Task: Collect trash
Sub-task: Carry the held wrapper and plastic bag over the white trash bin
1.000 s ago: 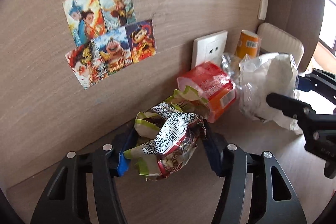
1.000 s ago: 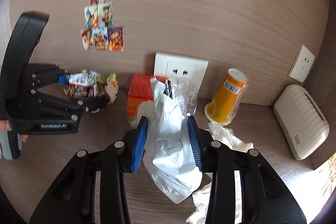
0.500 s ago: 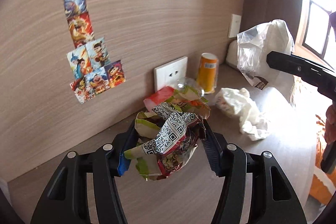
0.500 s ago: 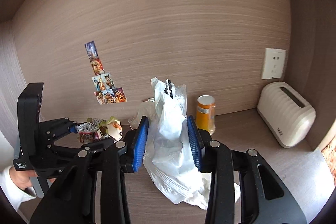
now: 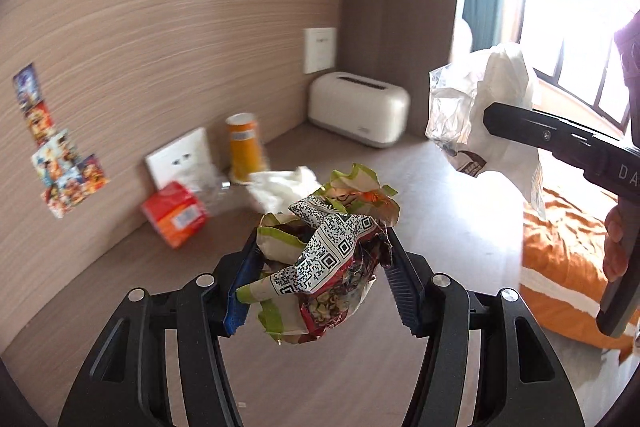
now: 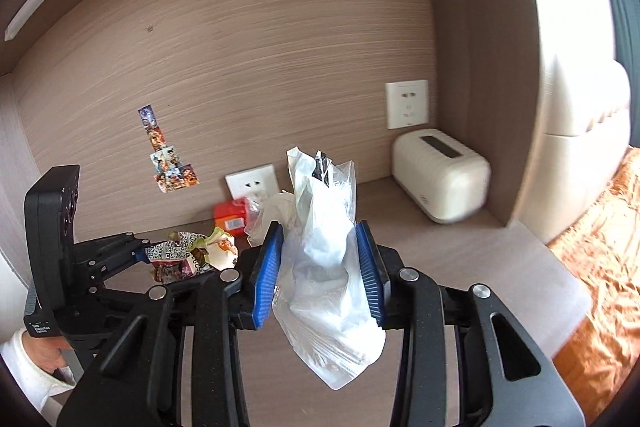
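The left gripper (image 5: 320,267) has its jaws clamped on the crumpled wrapper (image 5: 324,255) and the right gripper (image 6: 320,263) on the white bag (image 6: 324,255), both held clear of the counter (image 5: 420,187) for carrying off, with other litter left at ten o'clock.

The left gripper (image 5: 320,267) points forward and downward above the desk (image 5: 420,187), its jaws clamped from both sides on a crumpled wrapper (image 5: 324,255) held clear of the desk. The right gripper (image 6: 320,267) is also raised above the desk and tilted down, its blue pads (image 6: 266,267) pressing both sides of a white bag (image 6: 324,267) that hangs free between them. In the right wrist view the left gripper sits left of the bag, and a hand (image 6: 44,353) in a white sleeve grips its handle.
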Available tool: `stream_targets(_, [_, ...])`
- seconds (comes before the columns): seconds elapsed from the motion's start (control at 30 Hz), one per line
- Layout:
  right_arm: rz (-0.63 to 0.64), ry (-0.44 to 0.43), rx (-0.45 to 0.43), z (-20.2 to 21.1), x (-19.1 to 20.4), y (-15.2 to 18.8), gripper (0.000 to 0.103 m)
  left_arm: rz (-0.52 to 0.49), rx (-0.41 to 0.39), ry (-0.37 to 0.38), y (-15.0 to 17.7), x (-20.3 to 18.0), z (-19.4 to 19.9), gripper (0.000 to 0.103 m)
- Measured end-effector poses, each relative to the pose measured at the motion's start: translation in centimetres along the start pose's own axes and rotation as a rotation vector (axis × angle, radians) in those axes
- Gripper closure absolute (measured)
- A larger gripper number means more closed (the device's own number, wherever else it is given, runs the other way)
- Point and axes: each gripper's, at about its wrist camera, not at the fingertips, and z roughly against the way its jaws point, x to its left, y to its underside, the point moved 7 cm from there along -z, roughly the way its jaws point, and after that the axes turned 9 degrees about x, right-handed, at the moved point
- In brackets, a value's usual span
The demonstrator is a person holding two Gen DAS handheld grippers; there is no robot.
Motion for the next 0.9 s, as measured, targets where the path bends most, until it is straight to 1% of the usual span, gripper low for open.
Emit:
stream_targets(0.23, [-0.084,0.086,-0.012,5.5,-4.5,3.9,0.064,-0.106,0.009,0.104,0.1,-8.4,0.3,0.046])
stream_targets(0.4, [-0.148,0.150,-0.019,9.2,-7.6,7.2,0.064,-0.184,0.035,0.174,1.3,-14.3,0.1,0.046])
stream_targets(0.67, [-0.283,0.265,0.007,13.6,-13.1,14.1,0.064,-0.322,0.107,0.277,4.6,-24.0,-1.7,0.046])
stream_targets(0.9, [-0.411,0.335,0.058,15.7,-17.3,21.3,0.064,-0.439,0.195,0.353,8.7,-30.7,-4.8,0.046])
